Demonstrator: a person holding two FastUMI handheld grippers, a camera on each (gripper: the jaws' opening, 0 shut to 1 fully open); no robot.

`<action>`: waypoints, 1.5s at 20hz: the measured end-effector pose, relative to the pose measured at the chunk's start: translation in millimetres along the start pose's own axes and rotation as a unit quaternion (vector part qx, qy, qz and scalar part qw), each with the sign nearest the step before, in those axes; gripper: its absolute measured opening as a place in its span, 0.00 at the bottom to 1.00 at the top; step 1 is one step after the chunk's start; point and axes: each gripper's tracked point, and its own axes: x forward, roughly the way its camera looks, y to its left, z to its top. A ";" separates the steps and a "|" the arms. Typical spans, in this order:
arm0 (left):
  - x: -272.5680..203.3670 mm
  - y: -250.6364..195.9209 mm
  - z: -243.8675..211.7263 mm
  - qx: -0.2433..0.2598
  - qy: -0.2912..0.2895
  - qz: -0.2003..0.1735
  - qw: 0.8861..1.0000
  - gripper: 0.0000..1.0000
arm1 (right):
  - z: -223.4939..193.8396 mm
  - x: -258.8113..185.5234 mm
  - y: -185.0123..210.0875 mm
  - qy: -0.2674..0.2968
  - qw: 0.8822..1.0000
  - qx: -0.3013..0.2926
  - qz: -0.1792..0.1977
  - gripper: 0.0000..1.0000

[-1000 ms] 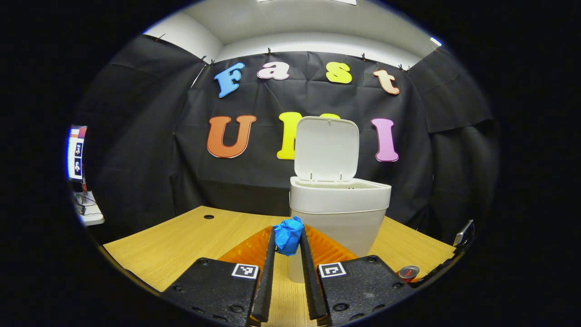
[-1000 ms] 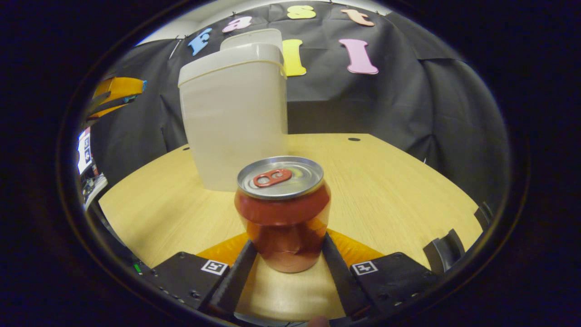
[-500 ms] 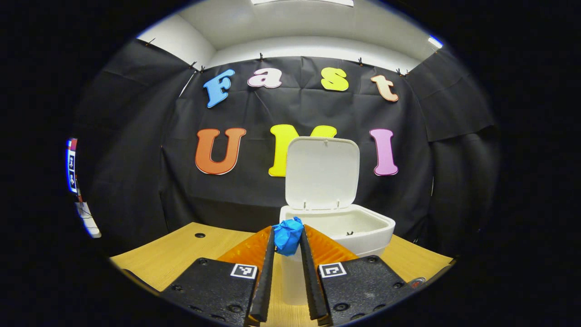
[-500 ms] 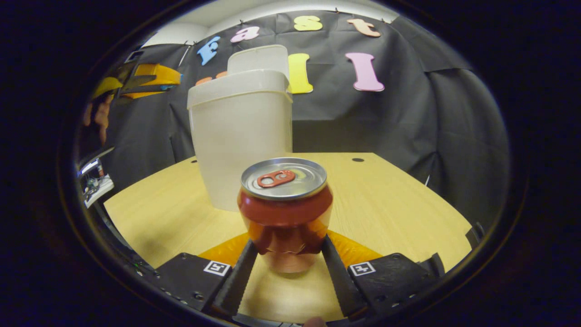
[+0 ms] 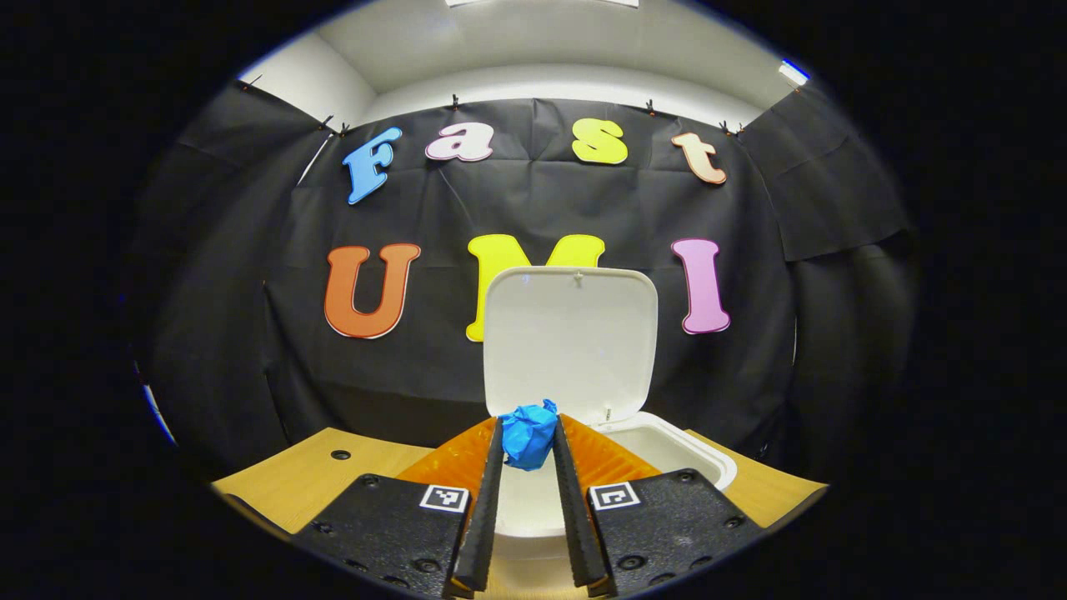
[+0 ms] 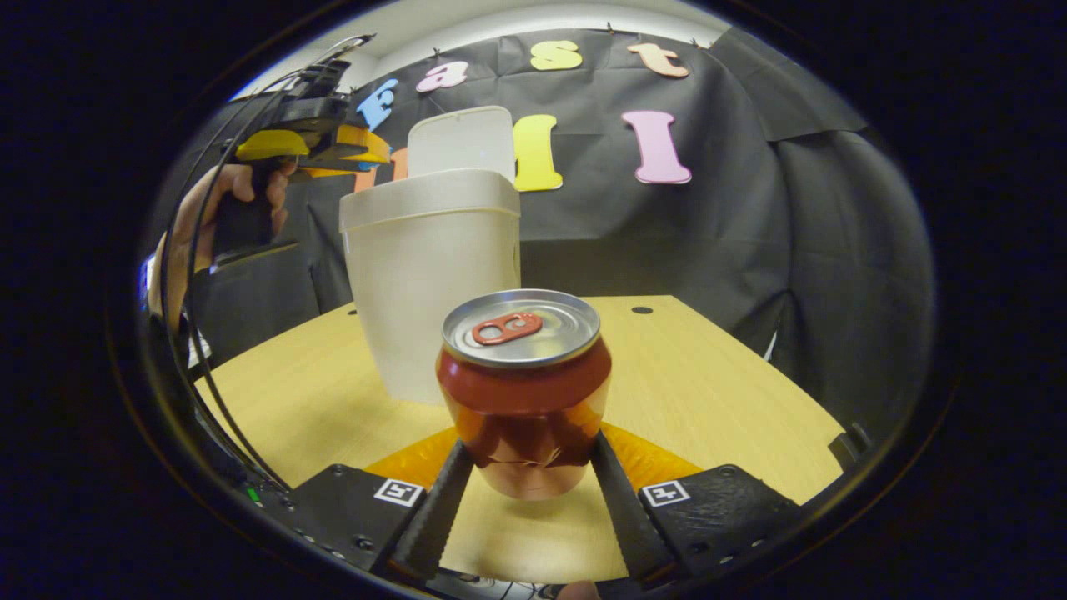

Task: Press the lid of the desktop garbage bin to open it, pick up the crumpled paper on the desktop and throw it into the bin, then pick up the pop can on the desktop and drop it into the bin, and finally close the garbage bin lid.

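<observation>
In the left gripper view, my left gripper [image 5: 528,442] is shut on a blue crumpled paper ball [image 5: 528,435], held over the near rim of the white bin [image 5: 708,463]. The bin's lid [image 5: 571,337] stands upright and open behind it. In the right gripper view, my right gripper [image 6: 528,454] is shut on a red pop can [image 6: 523,390], held upright a little above the wooden desk [image 6: 708,392]. The white bin [image 6: 429,283] stands behind the can to the left, its lid [image 6: 458,142] up. The left gripper [image 6: 313,150], held by a hand [image 6: 212,200], hovers by the bin's top left.
The wooden desk [image 5: 317,479] has a round cable hole [image 5: 339,455] at the left and another hole [image 6: 642,310] behind the can. Black cloth walls close the booth behind and at the sides.
The left gripper has risen and moved forward with the paper ball to above the bin's opening. The right gripper has lifted the can slightly off the desk.
</observation>
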 end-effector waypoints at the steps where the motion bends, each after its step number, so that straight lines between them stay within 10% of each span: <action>1: 2.7 -0.3 -1.6 0.002 0.002 0.001 1.000 0.39 | 0.6 -0.1 -1.0 -0.002 1.000 -0.001 -0.001 0.80; 7: 12.1 -7.3 -15.1 0.012 0.032 -0.010 0.999 0.47 | 3.4 0.2 -2.1 -0.002 1.000 0.005 0.000 0.80; 10: 10.0 -3.4 -8.6 0.012 0.022 -0.002 1.000 0.96 | 2.7 1.2 0.2 -0.002 1.000 0.008 0.006 0.82; 30: -74.9 39.8 -8.2 0.022 -0.021 0.019 0.999 0.98 | 72.7 -17.4 -0.2 -0.057 0.998 -0.007 0.008 0.81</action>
